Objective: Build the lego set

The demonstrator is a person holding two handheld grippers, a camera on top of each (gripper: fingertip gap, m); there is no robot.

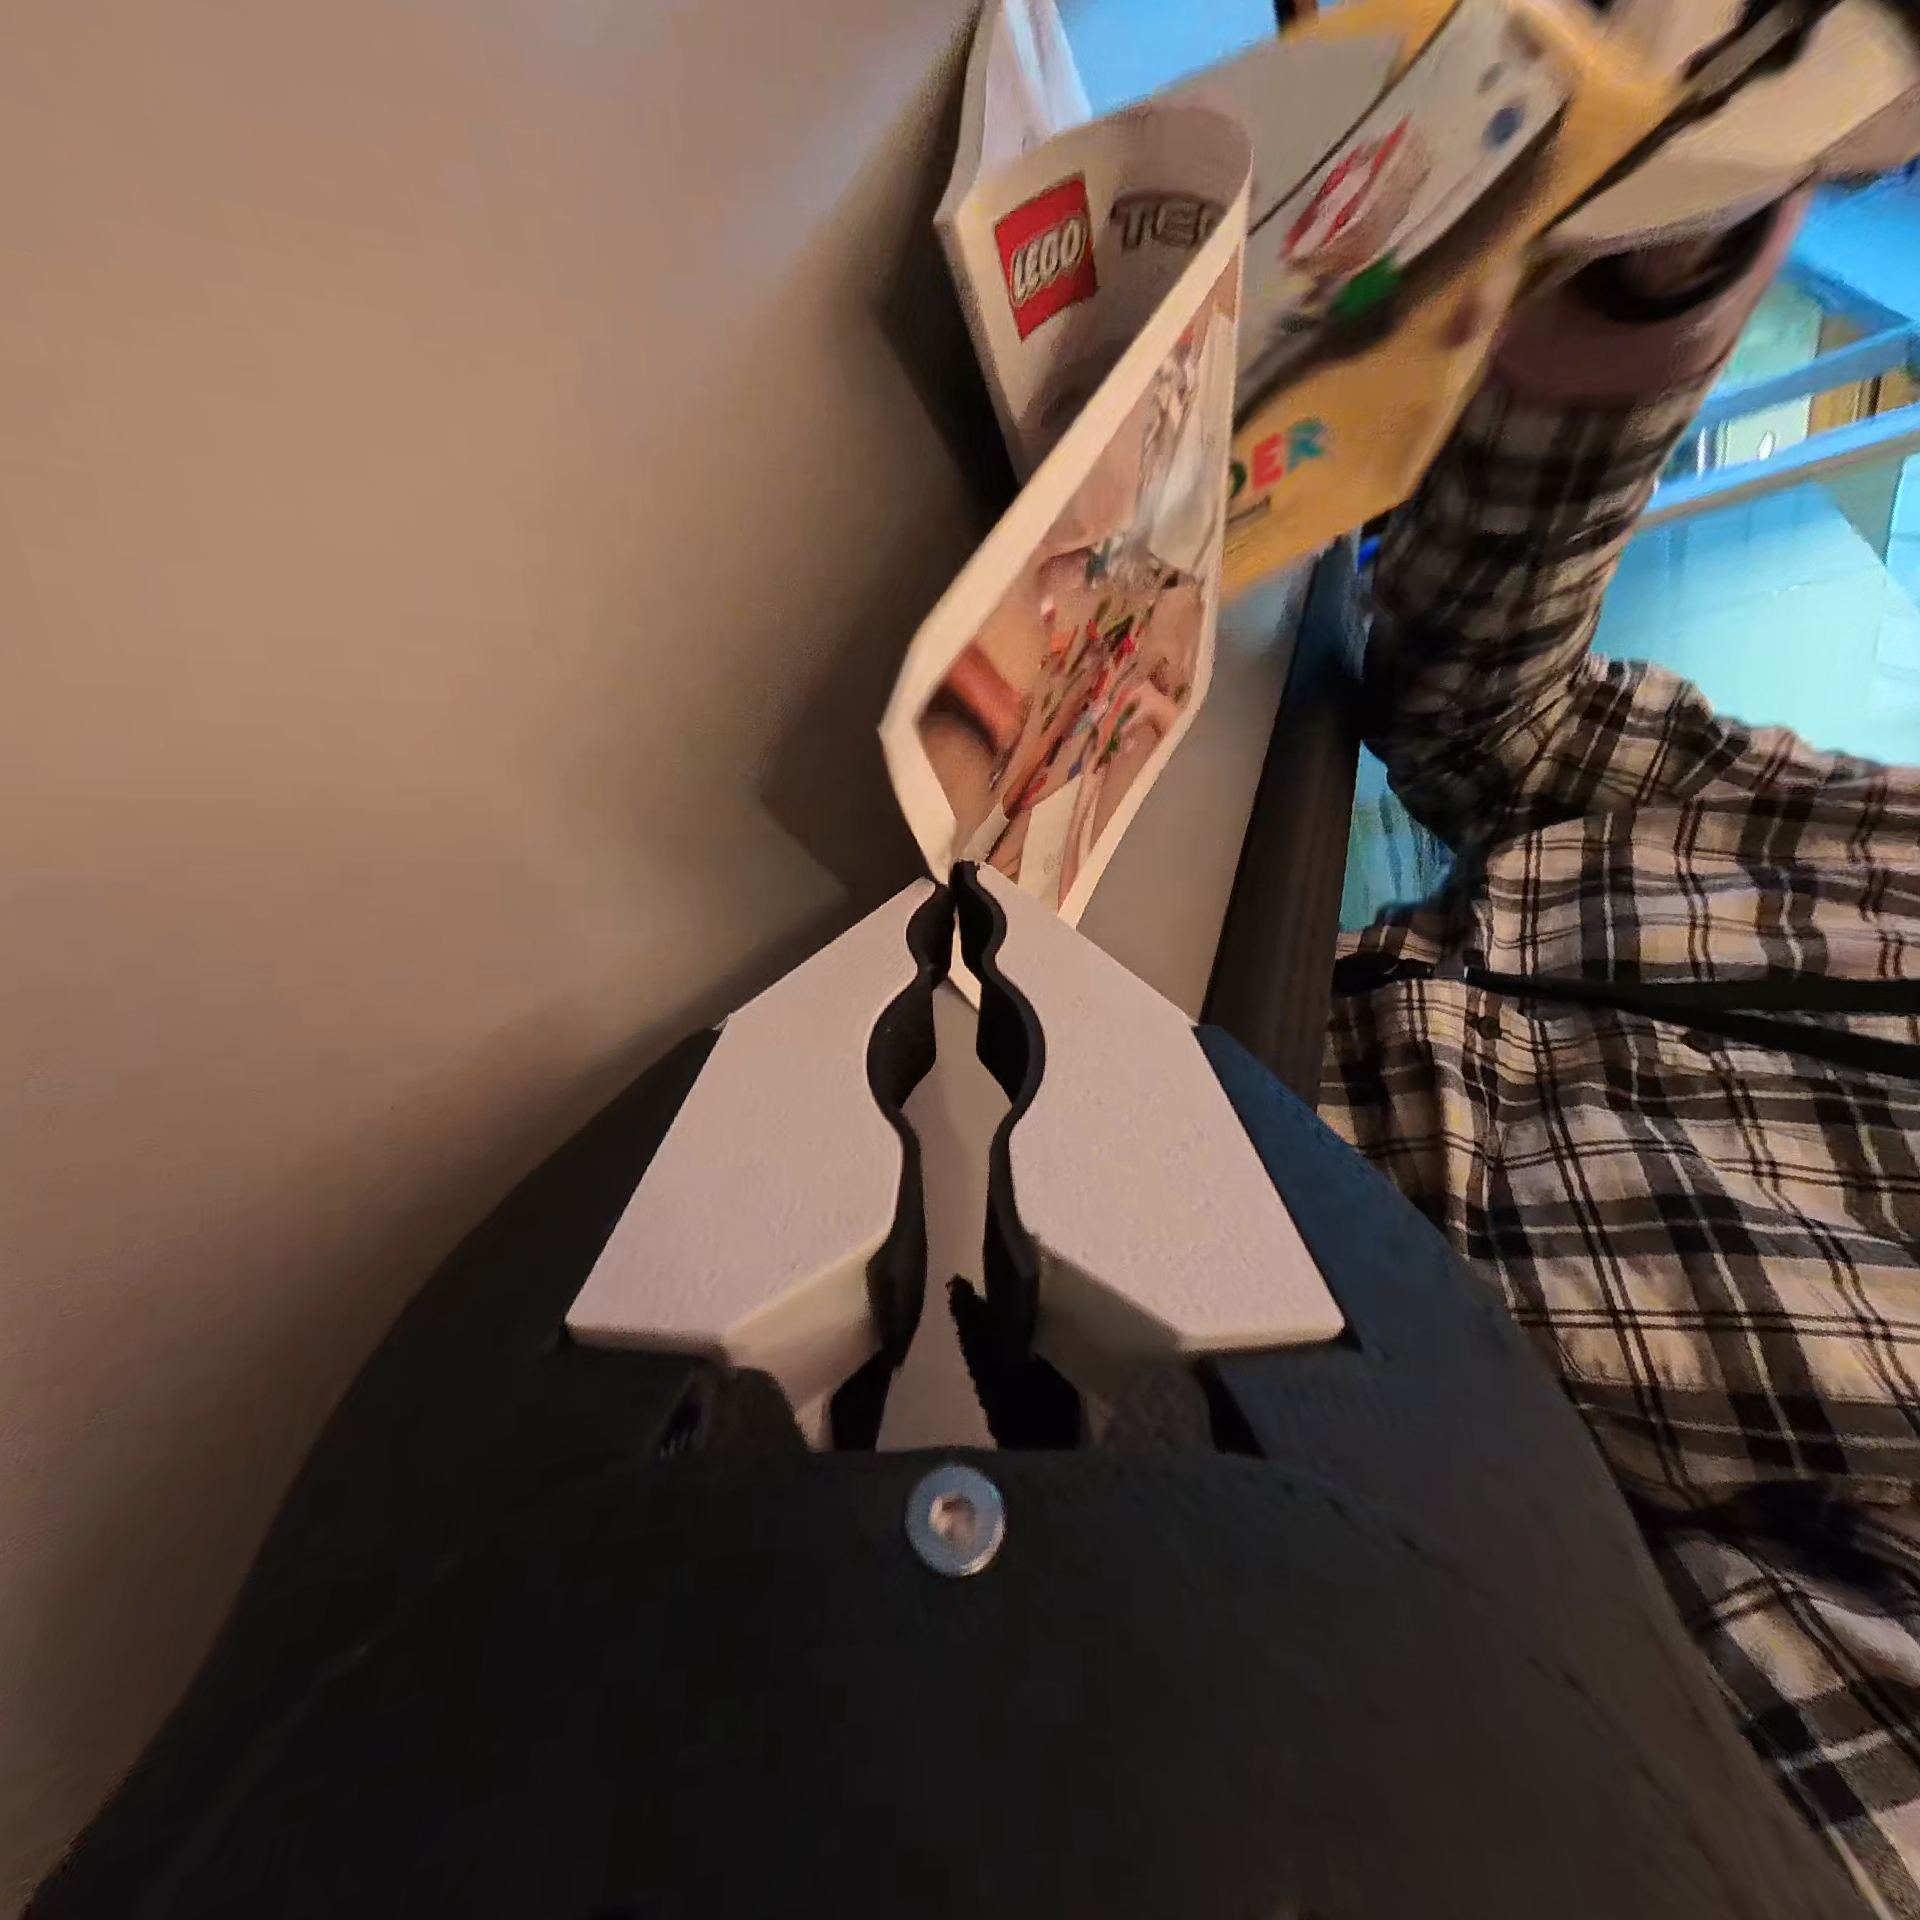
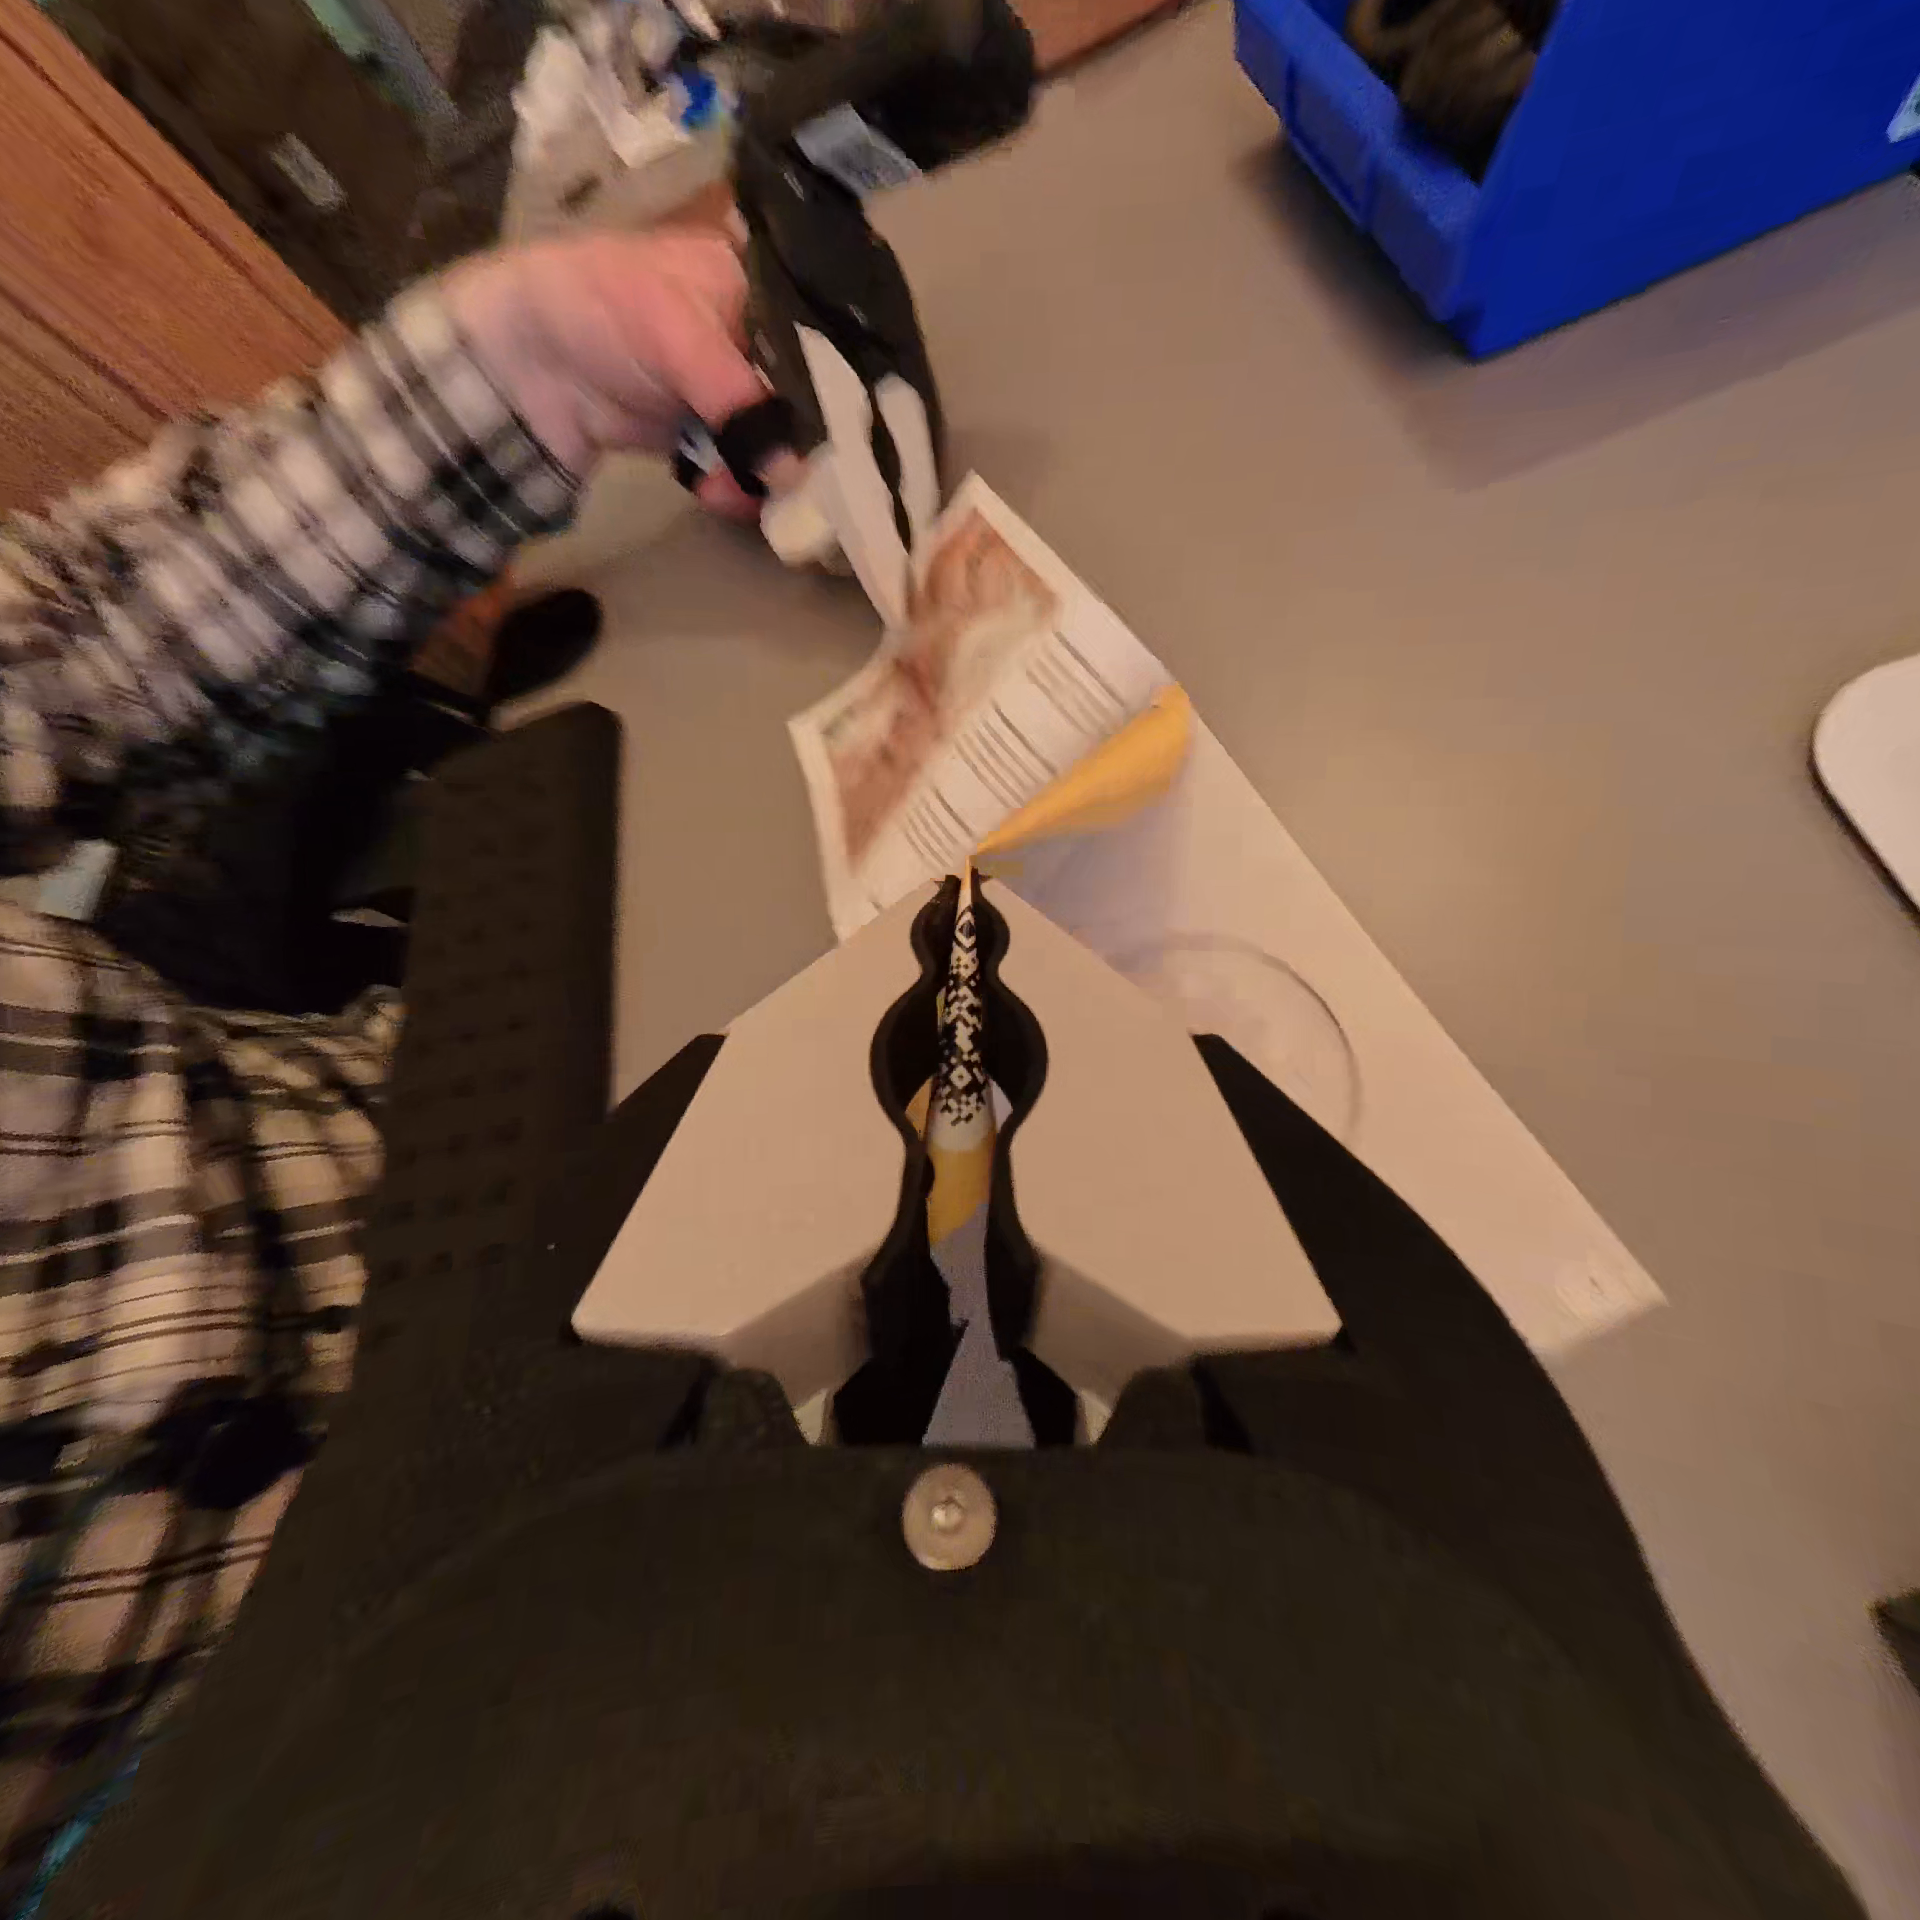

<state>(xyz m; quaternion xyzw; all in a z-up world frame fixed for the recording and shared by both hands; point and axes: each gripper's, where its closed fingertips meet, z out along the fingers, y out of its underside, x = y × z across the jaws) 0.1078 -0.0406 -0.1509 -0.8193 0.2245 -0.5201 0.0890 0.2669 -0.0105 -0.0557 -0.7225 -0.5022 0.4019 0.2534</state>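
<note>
My left gripper (image 1: 956,883) is shut on the corner of a white instruction booklet (image 1: 1070,675) with a photo on its page, which curls up and away from the jaws. Behind it is the yellow Lego box (image 1: 1351,416), held at the top right by my blurred right gripper (image 1: 1714,104). In the right wrist view, my right gripper (image 2: 966,883) is shut on a yellow flap (image 2: 1101,779) of the box (image 2: 1299,1039). The booklet (image 2: 935,675) sticks out of the box's far end, with the left gripper (image 2: 883,582) on it.
A grey table (image 2: 1403,571) lies below the box. A blue bin (image 2: 1610,208) stands at the back right and a white rounded object (image 2: 1870,779) at the right edge. A black chair back (image 2: 499,935) and the person's plaid sleeve (image 2: 312,540) are on the left. There is about 20 cm between the tips of the two grippers.
</note>
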